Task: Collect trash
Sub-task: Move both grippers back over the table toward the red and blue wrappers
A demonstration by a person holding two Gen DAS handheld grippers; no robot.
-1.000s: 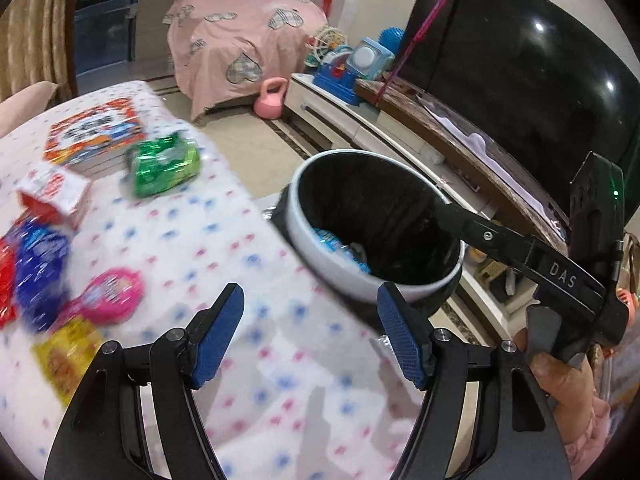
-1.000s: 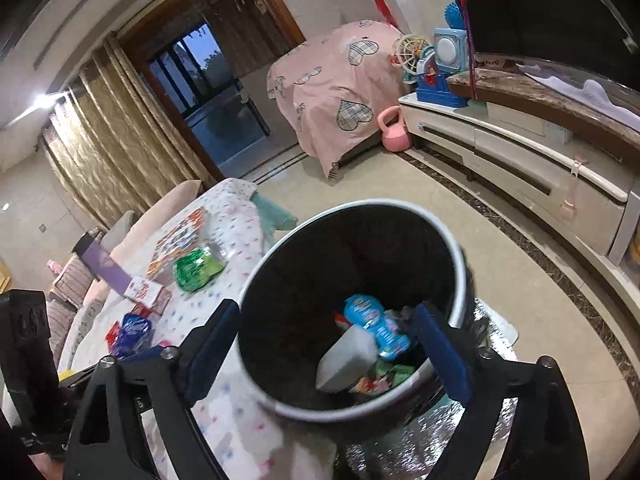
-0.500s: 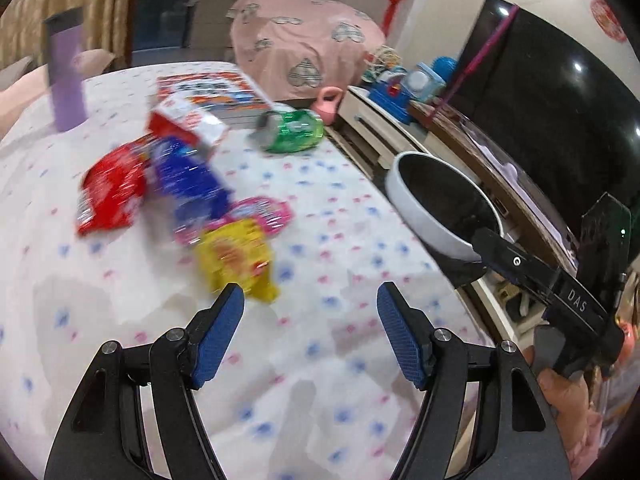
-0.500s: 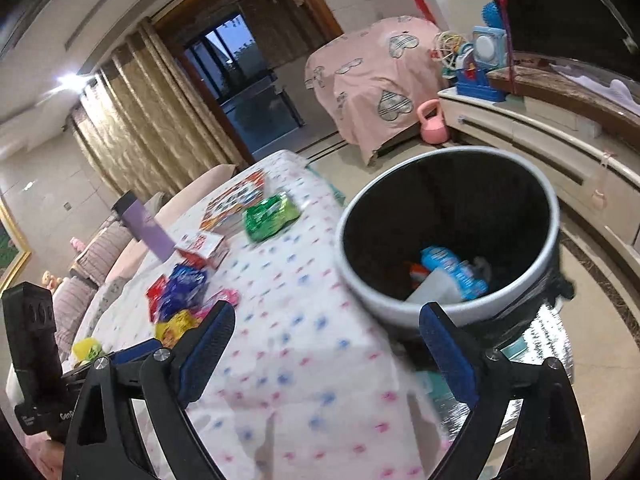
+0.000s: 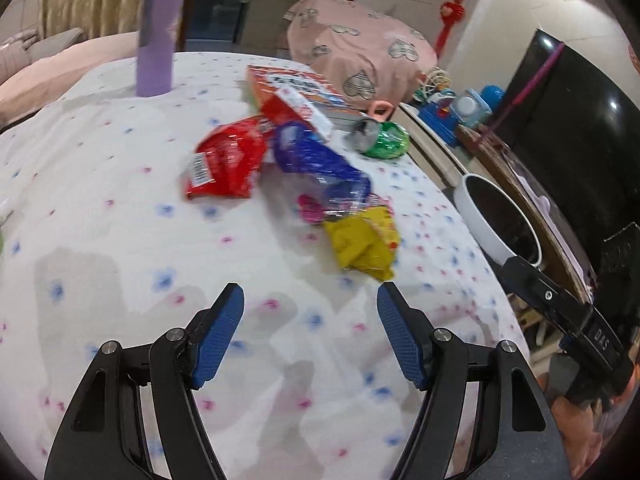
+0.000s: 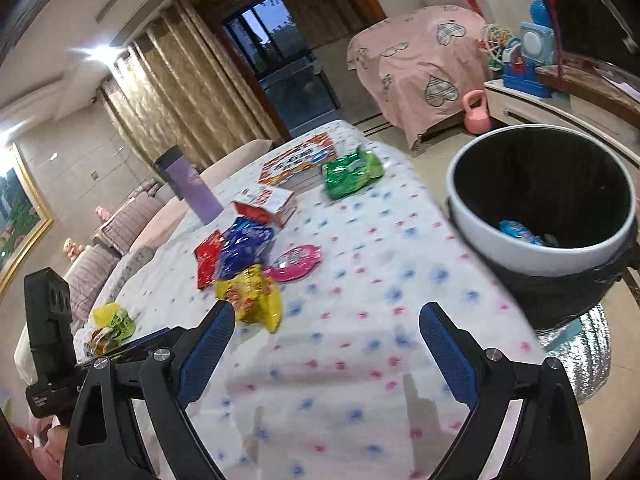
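Note:
Snack wrappers lie in a cluster on the dotted tablecloth: a yellow bag (image 5: 362, 246) (image 6: 252, 298), a pink packet (image 6: 296, 263), a blue bag (image 5: 320, 166) (image 6: 244, 250), a red bag (image 5: 228, 160) (image 6: 207, 258), a red-white carton (image 6: 266, 204) and a green bag (image 5: 384, 140) (image 6: 350, 174). The white bin with black liner (image 6: 544, 208) (image 5: 500, 220) stands off the table's right edge with trash inside. My left gripper (image 5: 310, 330) is open and empty, short of the yellow bag. My right gripper (image 6: 326, 346) is open and empty over the cloth.
A purple tumbler (image 5: 156, 36) (image 6: 192, 188) stands at the table's far side. A flat printed box (image 6: 300, 160) lies by the green bag. More wrappers (image 6: 110, 326) lie at the left edge. A TV stand (image 5: 500, 152) and pink-covered furniture (image 6: 420, 68) are beyond.
Both grippers have swung left, away from the bin and toward the wrapper cluster. The left one now faces the yellow and blue bags. Both stayed open.

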